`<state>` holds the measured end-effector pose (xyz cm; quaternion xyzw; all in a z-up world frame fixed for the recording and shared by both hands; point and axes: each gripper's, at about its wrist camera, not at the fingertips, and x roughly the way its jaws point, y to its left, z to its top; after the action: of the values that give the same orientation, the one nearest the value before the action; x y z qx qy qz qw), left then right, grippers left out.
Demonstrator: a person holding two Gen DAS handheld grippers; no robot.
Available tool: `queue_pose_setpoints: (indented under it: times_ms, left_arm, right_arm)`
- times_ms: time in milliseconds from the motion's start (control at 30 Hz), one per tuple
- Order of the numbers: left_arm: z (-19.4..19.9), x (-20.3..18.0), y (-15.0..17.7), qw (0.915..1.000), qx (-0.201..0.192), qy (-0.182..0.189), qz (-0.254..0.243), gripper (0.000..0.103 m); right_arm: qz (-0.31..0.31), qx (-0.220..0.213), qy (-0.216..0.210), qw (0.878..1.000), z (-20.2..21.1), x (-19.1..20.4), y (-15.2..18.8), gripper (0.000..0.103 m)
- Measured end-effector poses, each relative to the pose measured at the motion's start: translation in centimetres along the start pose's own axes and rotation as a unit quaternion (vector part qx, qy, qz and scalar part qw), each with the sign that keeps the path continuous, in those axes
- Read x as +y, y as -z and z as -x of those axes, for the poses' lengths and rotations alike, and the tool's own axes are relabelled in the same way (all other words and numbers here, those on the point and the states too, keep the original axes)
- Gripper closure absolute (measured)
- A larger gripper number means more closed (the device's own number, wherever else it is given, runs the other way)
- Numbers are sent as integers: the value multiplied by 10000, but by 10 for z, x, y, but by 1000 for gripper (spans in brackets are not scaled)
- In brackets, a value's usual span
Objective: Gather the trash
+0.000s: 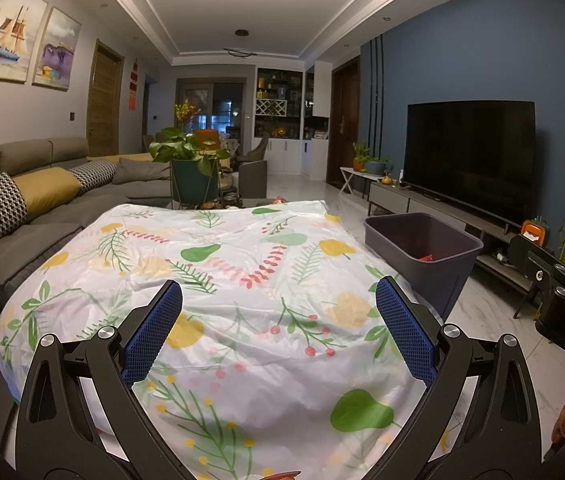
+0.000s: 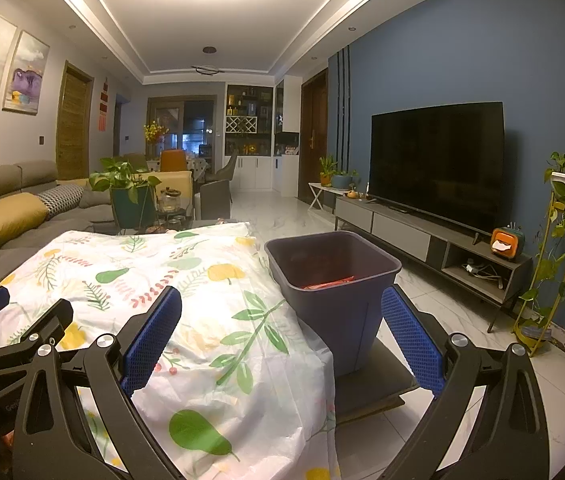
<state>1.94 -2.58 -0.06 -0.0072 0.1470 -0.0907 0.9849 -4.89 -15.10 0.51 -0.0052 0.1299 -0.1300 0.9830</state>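
Left tongs [image 1: 278, 332] released above floral cloth [image 1: 242, 280]; right tongs [image 2: 282, 336] released near bin [image 2: 334, 264].

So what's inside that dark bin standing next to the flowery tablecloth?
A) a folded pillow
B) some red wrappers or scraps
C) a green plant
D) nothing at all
B: the right wrist view looks down into the dark bin, and red scraps lie at its bottom. The bin stands beside the cloth-covered table, and both grippers, left and right, are open and hold nothing.
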Motion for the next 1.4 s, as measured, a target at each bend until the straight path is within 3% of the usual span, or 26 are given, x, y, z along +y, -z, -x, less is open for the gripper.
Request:
queue_pose_setpoints:
  times_ms: [1400]
  left_arm:
    - [0, -1, 0, 10000, -12, 19, -9, 7]
  right_arm:
    - [-41, -28, -2, 10000, -1, 3, -4, 7]
